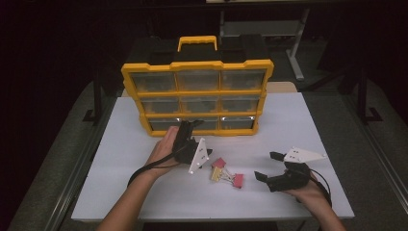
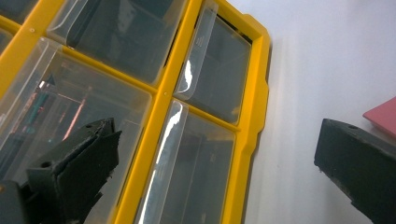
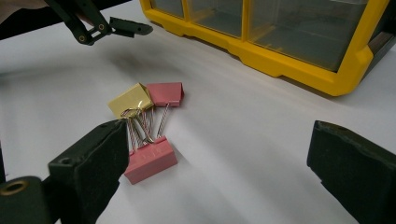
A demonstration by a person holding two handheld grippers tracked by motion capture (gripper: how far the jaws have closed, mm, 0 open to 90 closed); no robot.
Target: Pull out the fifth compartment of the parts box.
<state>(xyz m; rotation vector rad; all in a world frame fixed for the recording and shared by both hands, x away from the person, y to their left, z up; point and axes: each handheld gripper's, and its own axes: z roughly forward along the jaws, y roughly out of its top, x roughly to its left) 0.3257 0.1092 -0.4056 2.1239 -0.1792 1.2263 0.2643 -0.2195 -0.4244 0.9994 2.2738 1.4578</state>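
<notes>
A yellow organizer with clear drawers stands at the back middle of the white table. My left gripper is open, its jaws right in front of the bottom-row drawers, with nothing between them. Three binder clips lie bunched together in the middle of the table: a yellow one and two pink ones. My right gripper is open and sits low, just right of the clips. In the right gripper view its jaws are spread wide, the left jaw beside the nearer pink clip.
The organizer has a yellow carry handle on top and several drawers that look empty. Bare table lies left of the left hand and right of the right gripper. Beyond the table stand dark floor and a metal frame.
</notes>
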